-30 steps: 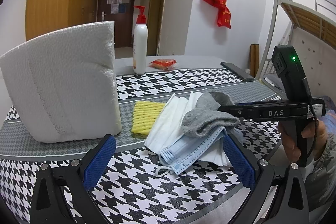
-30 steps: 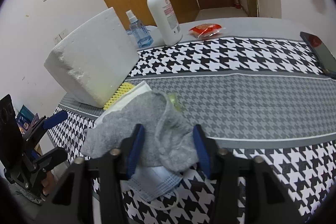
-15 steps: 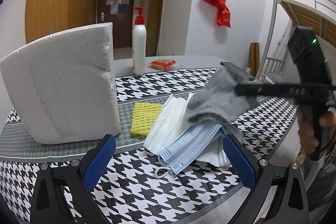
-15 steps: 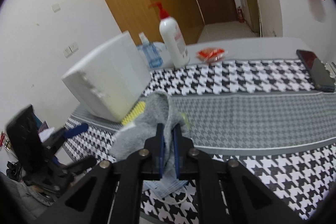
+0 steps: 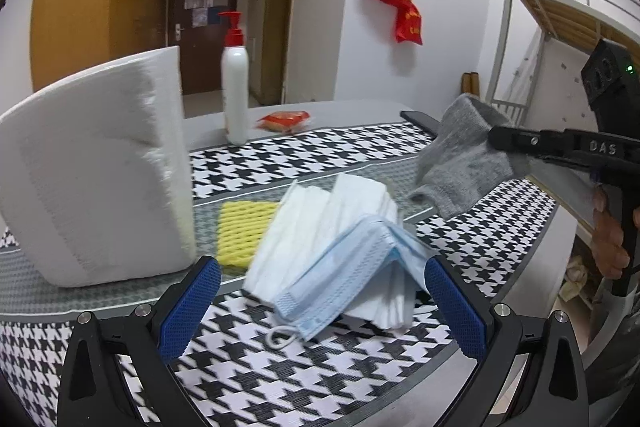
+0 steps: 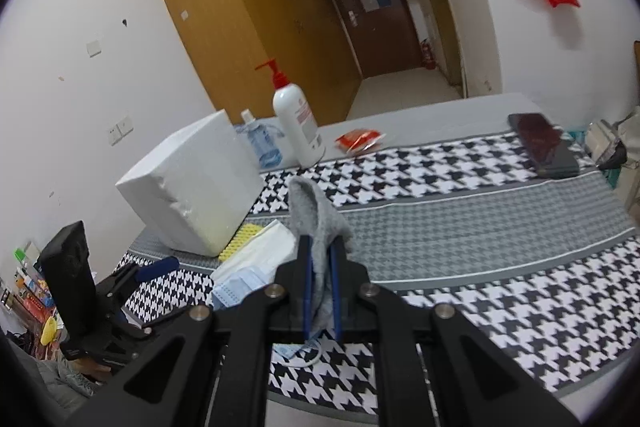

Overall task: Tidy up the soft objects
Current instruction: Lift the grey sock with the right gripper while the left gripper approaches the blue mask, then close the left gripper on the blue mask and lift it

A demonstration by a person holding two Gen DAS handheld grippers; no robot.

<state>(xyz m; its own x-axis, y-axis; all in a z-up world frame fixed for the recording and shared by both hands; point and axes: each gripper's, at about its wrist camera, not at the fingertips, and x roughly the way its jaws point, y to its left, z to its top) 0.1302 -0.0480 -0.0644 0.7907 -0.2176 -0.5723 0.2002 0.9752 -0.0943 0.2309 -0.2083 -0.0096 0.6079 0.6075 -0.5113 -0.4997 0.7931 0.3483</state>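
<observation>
My right gripper [image 6: 320, 267] is shut on a grey sock [image 6: 316, 219], which hangs in the air above the table. The left wrist view shows the same sock [image 5: 460, 163] pinched in the right gripper [image 5: 500, 141], to the right of the pile. On the houndstooth cloth lies a stack of white and blue face masks [image 5: 340, 259], also seen as masks [image 6: 248, 267] in the right wrist view. A yellow foam net [image 5: 244, 231] lies beside them. My left gripper [image 5: 320, 303] stands open just in front of the masks, nothing between its blue pads.
A big white foam block [image 5: 96, 179] stands at the left. Behind it are a pump bottle [image 5: 235, 95], a small spray bottle [image 6: 260, 143] and a red packet [image 5: 284, 121]. A dark phone [image 6: 540, 143] lies far right. A bunk bed frame [image 5: 560, 19] stands beyond the table edge.
The right gripper shut on the grey sock and lifted it up and to the right, off the masks. The mask stack shifted as the sock came away. The left gripper stayed put.
</observation>
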